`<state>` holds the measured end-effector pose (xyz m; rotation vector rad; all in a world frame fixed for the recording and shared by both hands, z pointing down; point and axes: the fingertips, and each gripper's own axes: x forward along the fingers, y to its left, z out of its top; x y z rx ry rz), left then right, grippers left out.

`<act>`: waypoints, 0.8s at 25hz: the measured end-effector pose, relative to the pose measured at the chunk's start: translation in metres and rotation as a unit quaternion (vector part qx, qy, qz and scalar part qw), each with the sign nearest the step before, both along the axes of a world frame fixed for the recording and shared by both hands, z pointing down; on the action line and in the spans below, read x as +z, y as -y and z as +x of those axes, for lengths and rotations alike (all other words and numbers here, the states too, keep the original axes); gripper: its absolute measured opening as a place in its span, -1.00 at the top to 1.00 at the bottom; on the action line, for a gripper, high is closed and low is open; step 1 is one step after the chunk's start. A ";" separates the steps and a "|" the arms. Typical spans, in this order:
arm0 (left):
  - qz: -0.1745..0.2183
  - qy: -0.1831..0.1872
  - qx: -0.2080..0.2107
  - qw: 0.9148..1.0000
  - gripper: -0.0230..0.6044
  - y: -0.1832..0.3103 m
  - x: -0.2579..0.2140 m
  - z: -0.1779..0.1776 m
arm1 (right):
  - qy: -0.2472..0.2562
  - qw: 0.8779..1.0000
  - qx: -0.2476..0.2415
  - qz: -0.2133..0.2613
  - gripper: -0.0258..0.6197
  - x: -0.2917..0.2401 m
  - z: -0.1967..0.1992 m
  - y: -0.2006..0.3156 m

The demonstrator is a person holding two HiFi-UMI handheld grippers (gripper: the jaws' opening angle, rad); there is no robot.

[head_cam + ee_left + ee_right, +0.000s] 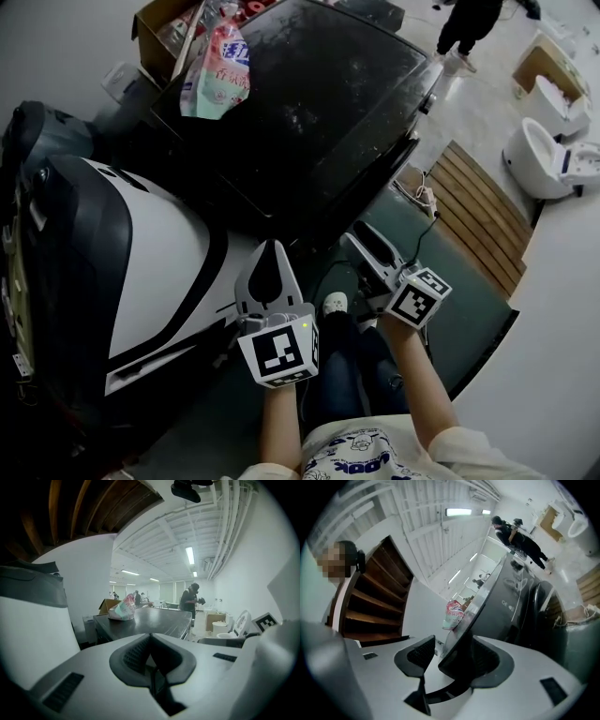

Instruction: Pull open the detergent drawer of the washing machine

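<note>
The black washing machine stands square in front of the person, its broad flat lid bare except for 1 pink-and-green detergent pouch at the far left edge, beside an open cardboard box. Its control front faces right, toward a slatted wooden pallet. From here I cannot pick out the detergent drawer as a separate piece on that dark front. The right gripper has its 2 jaws spread, and the machine's near front corner shows dark in the gap. It lies against the right-hand pad, with a pale sliver of space before the left-hand one. The left gripper hangs just off the lid's near edge, jaws pressed together on nothing. A big white-and-black curved casing crowds the left side, touching or nearly touching the washer. The only free floor is the strip of green mat on the right, where a cable trails. Beyond the pallet sit 2 white toilets, and a person in dark clothes stands well off past the machine's far corner.
</note>
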<state>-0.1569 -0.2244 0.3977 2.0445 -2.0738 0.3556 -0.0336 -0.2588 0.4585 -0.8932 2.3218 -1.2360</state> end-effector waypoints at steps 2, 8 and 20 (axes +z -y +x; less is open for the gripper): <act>0.000 0.000 -0.001 1.000 0.88 0.001 0.007 0.002 | 0.024 1.000 -0.003 -0.015 0.17 0.011 -0.002 0.002; 0.002 0.005 -0.002 1.000 0.88 0.004 0.027 0.005 | 0.066 0.996 0.009 -0.051 0.17 0.048 -0.001 0.009; 0.008 0.009 -0.014 1.000 0.88 0.014 0.062 0.021 | 0.132 0.989 0.003 -0.059 0.18 0.092 0.003 0.027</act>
